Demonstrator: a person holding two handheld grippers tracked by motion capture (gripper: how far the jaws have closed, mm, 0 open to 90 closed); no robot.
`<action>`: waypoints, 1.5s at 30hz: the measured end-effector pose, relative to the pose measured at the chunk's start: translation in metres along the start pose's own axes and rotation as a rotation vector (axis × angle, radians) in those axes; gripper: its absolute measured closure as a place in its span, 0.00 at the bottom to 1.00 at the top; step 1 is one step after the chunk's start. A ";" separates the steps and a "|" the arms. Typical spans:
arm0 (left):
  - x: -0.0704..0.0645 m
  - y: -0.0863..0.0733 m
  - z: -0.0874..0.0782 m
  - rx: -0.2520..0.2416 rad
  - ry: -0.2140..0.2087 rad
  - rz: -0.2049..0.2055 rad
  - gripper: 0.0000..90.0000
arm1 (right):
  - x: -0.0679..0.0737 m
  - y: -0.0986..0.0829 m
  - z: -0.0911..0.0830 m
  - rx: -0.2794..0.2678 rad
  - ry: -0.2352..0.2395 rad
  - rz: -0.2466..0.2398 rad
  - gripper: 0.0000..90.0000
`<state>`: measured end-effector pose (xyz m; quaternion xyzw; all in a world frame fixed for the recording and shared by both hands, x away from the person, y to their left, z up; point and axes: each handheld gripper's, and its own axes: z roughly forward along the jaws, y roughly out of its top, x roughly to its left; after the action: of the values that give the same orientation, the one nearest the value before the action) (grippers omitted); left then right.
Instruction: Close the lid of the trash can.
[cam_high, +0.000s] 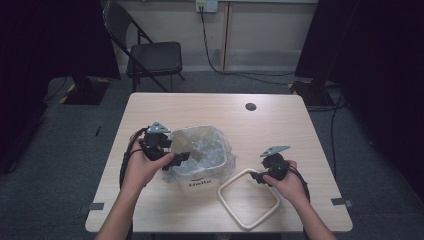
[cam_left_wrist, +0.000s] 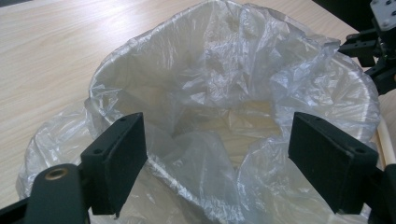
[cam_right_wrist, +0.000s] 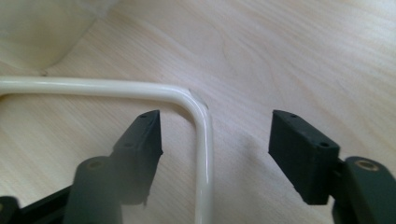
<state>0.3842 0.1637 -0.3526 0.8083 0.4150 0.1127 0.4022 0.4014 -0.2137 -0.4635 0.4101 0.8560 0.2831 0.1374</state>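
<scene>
A white bin (cam_high: 200, 181) lined with a clear plastic bag (cam_high: 202, 145) stands left of centre on the table. My left gripper (cam_high: 176, 160) is at the bin's left rim, open, its jaws spread over the bag's crumpled edge (cam_left_wrist: 210, 154) with nothing clamped. A cream square ring (cam_high: 220, 194) lies flat on the table, right of the bin. My right gripper (cam_high: 257, 176) is open over the ring's far right corner. In the right gripper view the ring's tube (cam_right_wrist: 196, 105) runs between the jaws of that gripper (cam_right_wrist: 217, 149), nearer the left one, and the jaws stand apart from it.
The wooden table (cam_high: 210, 107) has a small black round mark (cam_high: 251, 106) near its far edge. A black folding chair (cam_high: 152, 55) stands behind the table. Dark stands and a cable sit on the floor at the back.
</scene>
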 end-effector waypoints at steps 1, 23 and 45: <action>0.000 0.000 0.000 -0.001 0.002 0.001 0.21 | 0.000 -0.002 0.002 0.002 -0.005 0.001 0.41; 0.001 0.003 0.004 -0.002 0.011 0.013 0.20 | -0.008 -0.006 0.011 0.009 -0.023 0.014 0.90; 0.000 0.007 0.000 -0.020 0.011 0.007 0.20 | -0.033 0.007 -0.029 -0.022 -0.019 0.106 0.90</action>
<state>0.3883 0.1616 -0.3478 0.8050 0.4134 0.1225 0.4075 0.4128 -0.2464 -0.4357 0.4561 0.8285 0.2954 0.1349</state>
